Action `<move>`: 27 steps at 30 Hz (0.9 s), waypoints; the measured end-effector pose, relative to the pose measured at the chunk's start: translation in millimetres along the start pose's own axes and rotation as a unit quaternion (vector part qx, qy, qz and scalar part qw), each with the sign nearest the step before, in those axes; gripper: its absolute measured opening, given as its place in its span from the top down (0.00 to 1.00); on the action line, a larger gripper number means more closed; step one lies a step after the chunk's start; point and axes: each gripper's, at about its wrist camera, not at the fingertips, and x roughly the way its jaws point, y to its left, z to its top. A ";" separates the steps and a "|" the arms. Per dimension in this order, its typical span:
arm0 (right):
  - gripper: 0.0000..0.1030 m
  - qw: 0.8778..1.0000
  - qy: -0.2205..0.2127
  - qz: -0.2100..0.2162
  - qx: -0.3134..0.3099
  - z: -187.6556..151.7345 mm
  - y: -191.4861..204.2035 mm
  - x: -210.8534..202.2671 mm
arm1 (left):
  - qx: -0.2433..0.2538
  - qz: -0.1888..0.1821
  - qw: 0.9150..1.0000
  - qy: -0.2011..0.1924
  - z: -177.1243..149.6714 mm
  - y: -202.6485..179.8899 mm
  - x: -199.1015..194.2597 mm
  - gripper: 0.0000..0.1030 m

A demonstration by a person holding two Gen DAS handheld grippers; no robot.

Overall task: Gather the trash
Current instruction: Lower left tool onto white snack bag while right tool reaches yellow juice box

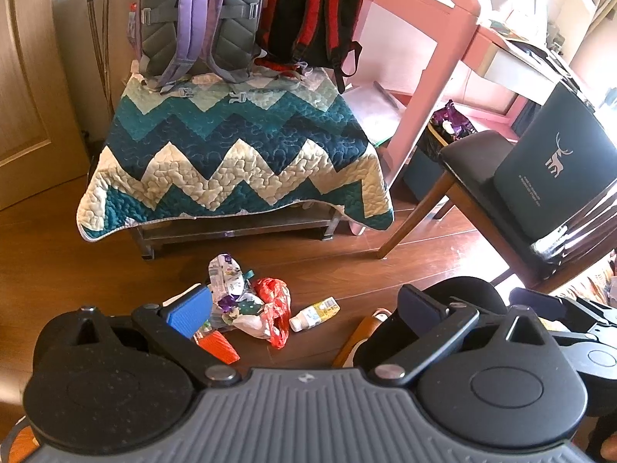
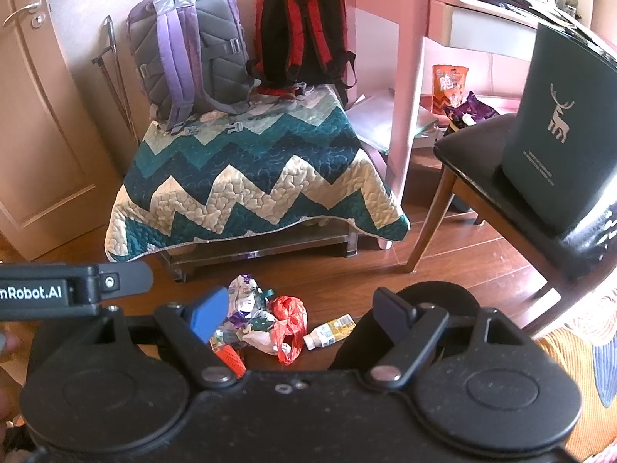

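Note:
A pile of trash lies on the wooden floor before a low bench: crumpled white and purple wrappers (image 1: 227,281) (image 2: 243,293), a red plastic bag (image 1: 275,308) (image 2: 289,318), a small bottle with a yellow label (image 1: 314,312) (image 2: 329,330) and an orange item (image 1: 218,345) (image 2: 231,357). My left gripper (image 1: 304,308) is open and empty above the pile, its blue pad (image 1: 189,314) at the wrappers' left edge. My right gripper (image 2: 299,314) is open and empty over the same pile. The right gripper's body (image 1: 559,324) shows in the left wrist view.
A zigzag quilt (image 1: 231,158) (image 2: 246,181) covers the bench, with a purple-grey backpack (image 1: 200,19) (image 2: 189,58) and a red-black backpack (image 1: 312,19) (image 2: 300,34) on it. A wooden chair (image 1: 486,177) (image 2: 474,169) with a dark bag (image 1: 551,162) (image 2: 559,135) stands right. A pink desk (image 1: 428,58) is behind.

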 end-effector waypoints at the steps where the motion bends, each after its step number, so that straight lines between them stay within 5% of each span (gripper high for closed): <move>1: 0.20 1.000 -0.003 0.002 -0.007 1.2 1.4 2.2 | -0.003 -0.006 1.000 0.000 0.0 3.6 2.0 0.00; 7: 0.20 0.999 -0.019 0.018 -0.043 27.3 17.1 33.6 | -0.015 -0.012 1.000 -0.009 19.6 25.4 27.1 0.00; 14: 0.20 0.999 0.000 0.041 -0.035 54.1 14.6 106.8 | -0.016 0.024 1.000 -0.013 54.8 58.7 80.3 0.00; 19: 0.20 0.995 -0.015 0.047 -0.087 55.2 14.5 164.7 | -0.005 0.047 0.999 -0.017 76.8 92.1 126.2 0.00; 27: 0.20 0.993 0.098 0.010 -0.070 57.0 -0.2 285.8 | 0.047 0.069 0.996 0.029 89.3 147.8 225.3 0.00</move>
